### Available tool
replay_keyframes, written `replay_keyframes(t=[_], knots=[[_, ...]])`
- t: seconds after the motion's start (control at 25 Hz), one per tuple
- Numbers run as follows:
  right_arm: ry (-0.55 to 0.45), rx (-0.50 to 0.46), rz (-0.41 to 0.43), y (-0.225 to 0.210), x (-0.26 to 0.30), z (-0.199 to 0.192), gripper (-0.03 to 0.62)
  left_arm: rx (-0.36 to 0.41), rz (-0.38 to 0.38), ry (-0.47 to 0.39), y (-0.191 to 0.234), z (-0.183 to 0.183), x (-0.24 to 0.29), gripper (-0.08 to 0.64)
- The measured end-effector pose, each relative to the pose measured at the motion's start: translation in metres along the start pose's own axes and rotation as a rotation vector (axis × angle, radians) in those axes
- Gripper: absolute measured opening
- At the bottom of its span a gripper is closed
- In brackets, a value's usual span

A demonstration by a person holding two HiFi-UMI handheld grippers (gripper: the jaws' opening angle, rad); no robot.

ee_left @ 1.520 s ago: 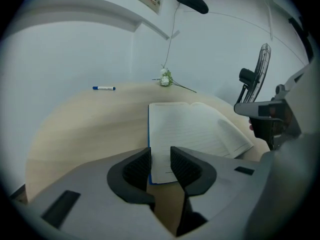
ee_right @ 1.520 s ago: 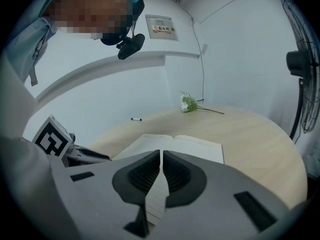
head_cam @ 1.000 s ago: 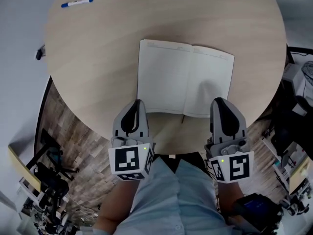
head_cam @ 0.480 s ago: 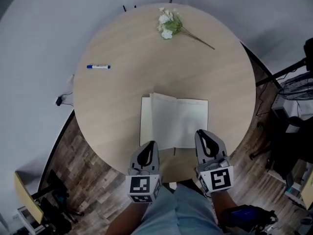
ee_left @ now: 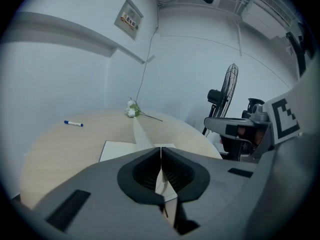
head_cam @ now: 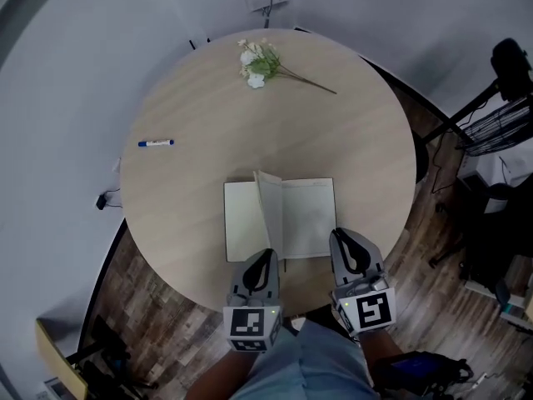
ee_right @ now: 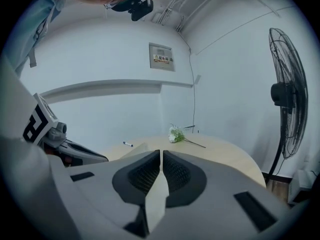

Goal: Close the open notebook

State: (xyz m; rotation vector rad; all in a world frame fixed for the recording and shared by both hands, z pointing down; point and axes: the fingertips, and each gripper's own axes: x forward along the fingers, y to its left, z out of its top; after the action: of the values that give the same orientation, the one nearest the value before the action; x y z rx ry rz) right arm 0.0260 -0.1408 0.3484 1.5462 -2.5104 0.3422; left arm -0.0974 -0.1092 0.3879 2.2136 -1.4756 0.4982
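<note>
The open notebook [head_cam: 306,219] lies on the near part of the round wooden table [head_cam: 208,98]. One leaf [head_cam: 268,211] stands up from the spine, tilted left; in the left gripper view the leaf [ee_left: 140,134] rises just past the jaws. My left gripper [head_cam: 265,257] [ee_left: 161,149] is shut on that leaf's near corner. My right gripper [head_cam: 345,238] [ee_right: 161,154] is shut with nothing in it and hangs over the right page's near corner, hiding it.
A blue pen [head_cam: 156,143] lies at the table's left and a sprig of white flowers [head_cam: 258,61] at its far side. A standing fan [ee_right: 286,99] and racks with cables [head_cam: 500,140] are to the right. Wooden floor surrounds the table.
The left gripper moved right from the notebook's near left corner toward the spine and rose. A leaf came up with it. The head view now takes in the whole table.
</note>
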Motion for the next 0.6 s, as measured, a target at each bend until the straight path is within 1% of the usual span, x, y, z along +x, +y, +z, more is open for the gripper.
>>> replay_keyframes(t=[0.32, 0.44, 0.6], knots=[[0.008, 0.039, -0.074, -0.038, -0.020, -0.018, 0.051, 0.043, -0.096, 0.016, -0.046, -0.002, 0.026, 0.023], [-0.003, 0.060, -0.111, -0.053, -0.028, -0.021, 0.051, 0.047, -0.147, -0.002, -0.066, 0.000, 0.036, 0.023], [0.027, 0.065, -0.144, -0.069, -0.040, -0.037, 0.051, 0.047, -0.196, 0.012, -0.085, -0.009, 0.052, 0.023]])
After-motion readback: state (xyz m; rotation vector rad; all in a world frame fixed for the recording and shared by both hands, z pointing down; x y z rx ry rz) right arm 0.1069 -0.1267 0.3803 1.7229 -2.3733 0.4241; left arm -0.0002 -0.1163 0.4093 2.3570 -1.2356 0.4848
